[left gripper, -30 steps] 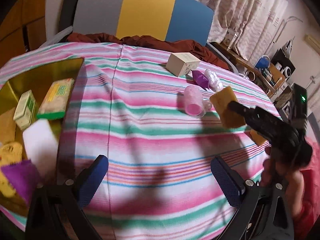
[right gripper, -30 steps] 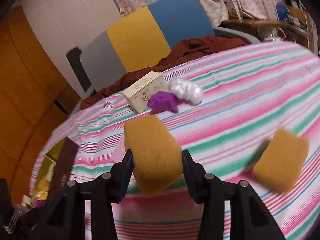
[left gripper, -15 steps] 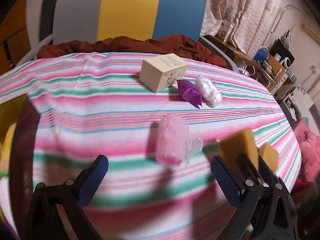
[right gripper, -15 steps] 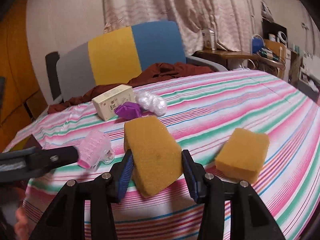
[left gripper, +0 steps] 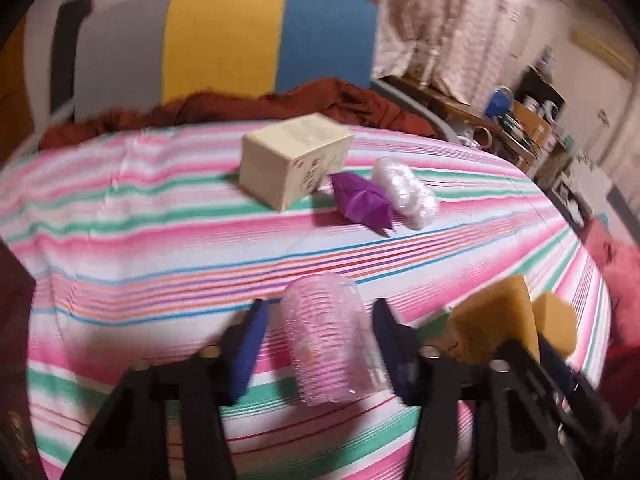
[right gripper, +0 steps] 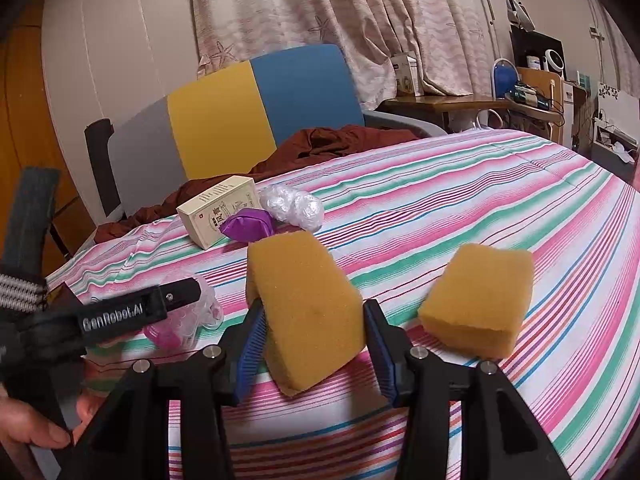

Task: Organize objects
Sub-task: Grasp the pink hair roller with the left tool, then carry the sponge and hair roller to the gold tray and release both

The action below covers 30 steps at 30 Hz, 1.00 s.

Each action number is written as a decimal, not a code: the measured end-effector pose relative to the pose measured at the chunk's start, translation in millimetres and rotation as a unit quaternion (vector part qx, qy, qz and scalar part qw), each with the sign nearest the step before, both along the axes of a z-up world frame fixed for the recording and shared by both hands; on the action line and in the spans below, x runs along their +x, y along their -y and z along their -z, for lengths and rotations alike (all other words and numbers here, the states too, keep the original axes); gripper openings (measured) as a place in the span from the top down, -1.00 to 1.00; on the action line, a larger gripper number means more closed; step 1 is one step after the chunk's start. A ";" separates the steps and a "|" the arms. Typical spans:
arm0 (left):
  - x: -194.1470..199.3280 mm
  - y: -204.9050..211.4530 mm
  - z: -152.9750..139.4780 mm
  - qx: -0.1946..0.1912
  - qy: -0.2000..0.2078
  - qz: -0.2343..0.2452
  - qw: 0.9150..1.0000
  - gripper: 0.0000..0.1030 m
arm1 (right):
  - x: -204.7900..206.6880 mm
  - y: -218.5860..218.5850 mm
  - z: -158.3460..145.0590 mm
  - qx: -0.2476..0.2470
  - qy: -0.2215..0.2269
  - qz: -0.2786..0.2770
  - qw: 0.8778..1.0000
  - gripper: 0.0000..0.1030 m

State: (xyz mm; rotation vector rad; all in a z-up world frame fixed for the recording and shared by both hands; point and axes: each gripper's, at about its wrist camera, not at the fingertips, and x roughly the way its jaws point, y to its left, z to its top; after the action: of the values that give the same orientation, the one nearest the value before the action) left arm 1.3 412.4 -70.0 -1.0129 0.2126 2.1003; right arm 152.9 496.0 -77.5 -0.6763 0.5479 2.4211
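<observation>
My left gripper (left gripper: 320,344) stands around a pink ribbed roller in clear wrap (left gripper: 328,340); its blue pads are close on both sides, with small gaps showing. My right gripper (right gripper: 312,340) is shut on a yellow-brown sponge (right gripper: 308,308), held just above the striped cloth. The same sponge shows at the right of the left wrist view (left gripper: 496,324). A second sponge (right gripper: 480,300) lies on the cloth to the right. The left gripper (right gripper: 140,312) and roller (right gripper: 188,320) also show in the right wrist view.
A cream box (left gripper: 296,160), a purple bag (left gripper: 364,200) and a clear plastic bundle (left gripper: 404,192) lie at the far side of the striped table (left gripper: 160,240). A grey, yellow and blue chair (left gripper: 224,40) with brown cloth stands behind. Cluttered shelves stand at the right.
My left gripper swung right from the tray, came up to the pink roller and narrowed around it. My right gripper stayed shut on the sponge and drew back a little.
</observation>
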 end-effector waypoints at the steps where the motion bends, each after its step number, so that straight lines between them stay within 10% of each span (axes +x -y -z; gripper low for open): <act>1: 4.6 -0.3 -0.8 -0.004 -0.008 0.006 1.000 0.11 | -0.3 0.1 0.2 0.000 0.000 0.000 1.000 0.05; 3: 7.8 -0.5 -2.4 -0.002 -0.007 0.012 1.000 0.07 | -0.9 0.7 0.4 0.002 0.002 0.000 1.000 0.05; 5: 8.3 -0.6 -0.6 0.002 0.006 0.013 1.000 -0.79 | -0.9 1.6 0.2 0.005 0.003 0.000 1.000 0.06; 8: 3.5 5.8 1.9 0.026 0.029 -0.004 0.999 -0.97 | 1.7 -0.3 0.3 0.001 -0.003 0.003 1.000 0.05; 15: 1.7 -3.5 10.4 -0.018 0.022 -0.020 0.999 -0.89 | 2.0 1.1 0.7 0.002 -0.004 0.004 1.000 0.05; 18: 4.3 -6.2 10.1 -0.013 0.015 -0.006 1.000 -0.30 | 2.8 0.7 1.4 0.000 -0.006 0.004 1.000 0.05; 30: 14.9 50.0 2.7 0.051 0.031 -0.048 0.997 -0.27 | 0.7 4.3 0.9 0.011 -0.002 0.004 1.000 0.05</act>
State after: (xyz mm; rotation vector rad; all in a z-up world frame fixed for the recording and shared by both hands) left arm 16.2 362.4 -72.7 -1.0437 0.0258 2.1384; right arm 153.6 491.7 -78.4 -0.6590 0.5230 2.4186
